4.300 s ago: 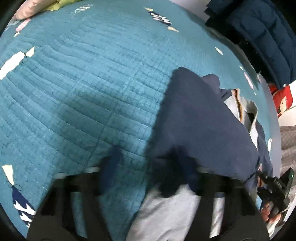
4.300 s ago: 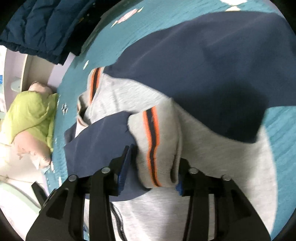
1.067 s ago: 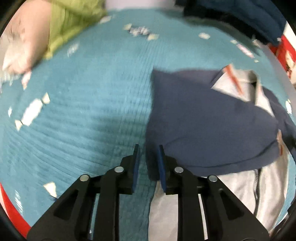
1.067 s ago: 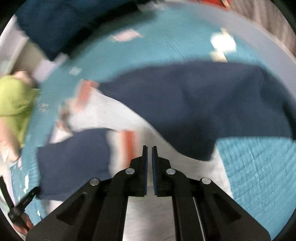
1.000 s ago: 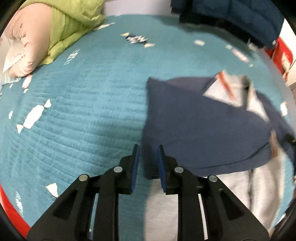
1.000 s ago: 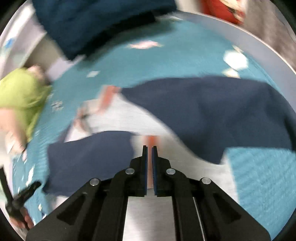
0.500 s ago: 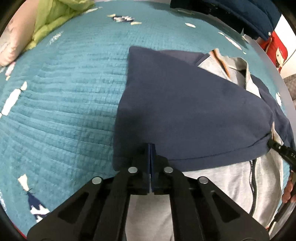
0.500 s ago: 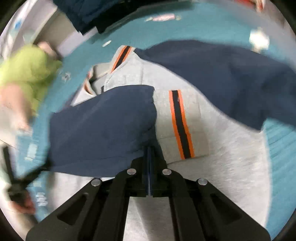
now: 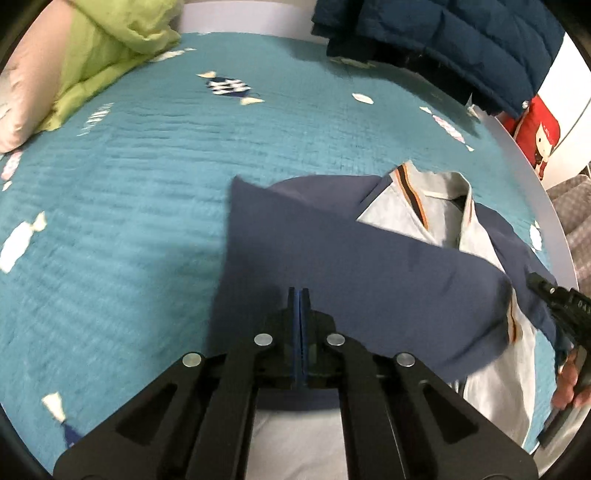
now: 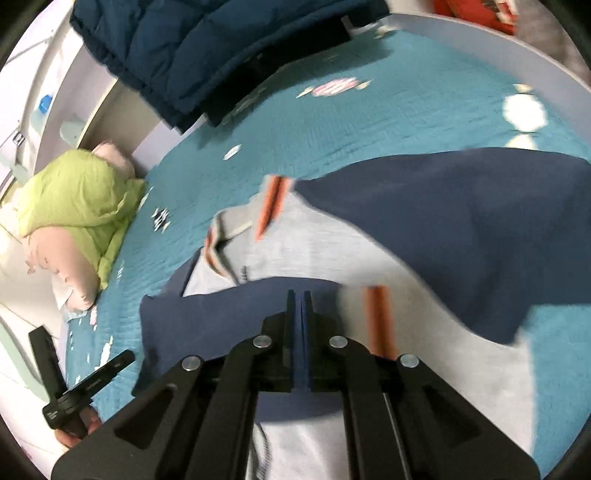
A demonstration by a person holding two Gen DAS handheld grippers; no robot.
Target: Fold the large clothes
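A grey zip jacket (image 9: 495,391) with navy sleeves and orange-striped trim lies on the teal bedspread (image 9: 147,206). One navy sleeve (image 9: 369,280) is folded across its chest. My left gripper (image 9: 300,295) is shut just above that sleeve, with no cloth visible between the pads. From the right wrist, my right gripper (image 10: 299,297) is shut over the same folded sleeve (image 10: 221,325), beside its striped cuff (image 10: 375,317). The other sleeve (image 10: 461,229) spreads out to the right. Each gripper also shows at the other view's edge.
A dark blue puffer jacket (image 9: 443,40) is heaped at the head of the bed. A green and pink quilt bundle (image 9: 99,51) lies at the far left. A red cushion (image 9: 537,133) stands beyond the bed's pale edge (image 10: 480,33). A hand (image 9: 570,384) holds the right gripper.
Both grippers let go of the sleeve and cuff held earlier. The left jaws closed from a small gap. Both hands shifted over the jacket, so more of the bed shows now.
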